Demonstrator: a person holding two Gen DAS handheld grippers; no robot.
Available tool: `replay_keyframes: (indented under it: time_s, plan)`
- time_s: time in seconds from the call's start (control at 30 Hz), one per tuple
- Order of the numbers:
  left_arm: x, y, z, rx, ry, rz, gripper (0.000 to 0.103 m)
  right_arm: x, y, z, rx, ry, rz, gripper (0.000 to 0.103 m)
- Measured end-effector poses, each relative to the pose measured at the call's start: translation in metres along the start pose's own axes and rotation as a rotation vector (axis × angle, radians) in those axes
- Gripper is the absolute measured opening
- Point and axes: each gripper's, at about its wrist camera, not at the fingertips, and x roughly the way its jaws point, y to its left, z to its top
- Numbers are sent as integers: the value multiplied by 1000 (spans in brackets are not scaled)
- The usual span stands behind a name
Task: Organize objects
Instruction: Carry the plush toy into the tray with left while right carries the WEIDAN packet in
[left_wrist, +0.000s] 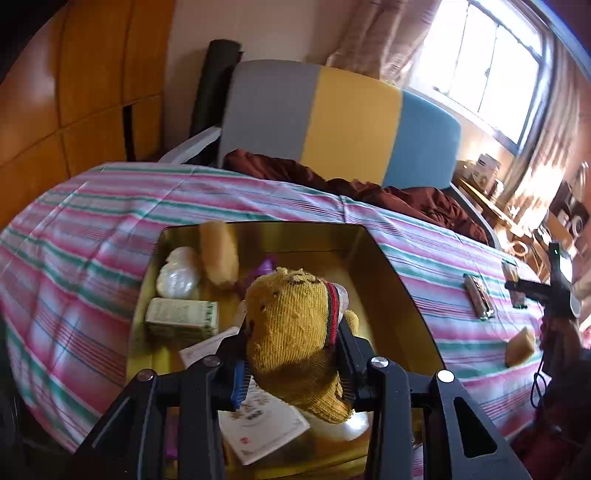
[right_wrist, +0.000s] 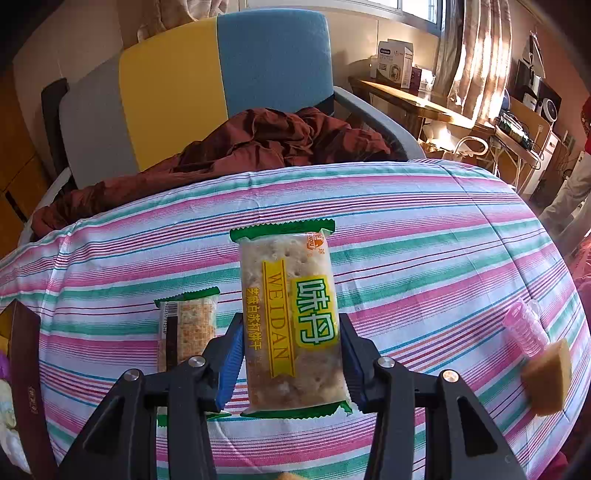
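We hold a knitted yellow toy (left_wrist: 295, 332) clamped in our left gripper (left_wrist: 291, 354), directly above the open gold tin (left_wrist: 399, 295) that sits on the striped cloth (left_wrist: 92, 229). Inside the tin, ahead of our fingers, lie a green carton (left_wrist: 181, 317), a white shell-like piece (left_wrist: 177, 277) and a tan sponge roll (left_wrist: 219, 254); a white leaflet (left_wrist: 266, 424) lies beneath the toy. The toy seems wrapped around a bottle, though we cannot be sure from this angle.

Our right gripper (right_wrist: 291, 358) is closed on a cracker packet (right_wrist: 291, 317), held clear of the cloth. A second cracker packet (right_wrist: 186, 328) lies just to its left, and a pink ribbed item (right_wrist: 524, 328) and a yellow sponge (right_wrist: 546, 380) sit well off to the right. The tin's edge shows at the far left.

The risks we judge: the toy is soft, so it may sag or slide from the pads before we lower it. Dropping it high could scatter the leaflet and carton. The packet is glossy and brittle; squeezing harder may crush the crackers, while a loose hold may let it slip.
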Motion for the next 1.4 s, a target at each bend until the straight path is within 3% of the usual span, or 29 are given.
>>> replay_keyframes:
  time_s: [0.13, 0.23, 0.37, 0.53, 0.63, 0.67, 0.77, 1.03, 1.4]
  plan:
    - [4, 44, 5, -131, 27, 31, 40, -2, 10, 1, -26, -18, 24, 48]
    - [11, 53, 9, -179, 46, 18, 40, -4, 18, 1, -52, -30, 39, 48]
    - [26, 41, 22, -165, 63, -12, 40, -6, 28, 1, -84, -40, 60, 48]
    - [58, 31, 46, -154, 80, 51, 46, -9, 37, 1, -115, -51, 71, 48]
    - [73, 32, 49, -148, 110, 37, 52, -11, 43, 0, -141, -65, 78, 48]
    - [75, 33, 48, -153, 117, 50, 60, -12, 45, -1, -151, -67, 83, 48]
    - [70, 37, 41, -156, 101, 65, 70, -15, 55, -4, -190, -75, 95, 48]
    - [52, 43, 14, -102, 78, 131, 70, -23, 91, -14, -270, -35, 134, 48]
    - [13, 35, 7, -1, -26, 189, 74, -67, 211, -47, -395, 18, 404, 48]
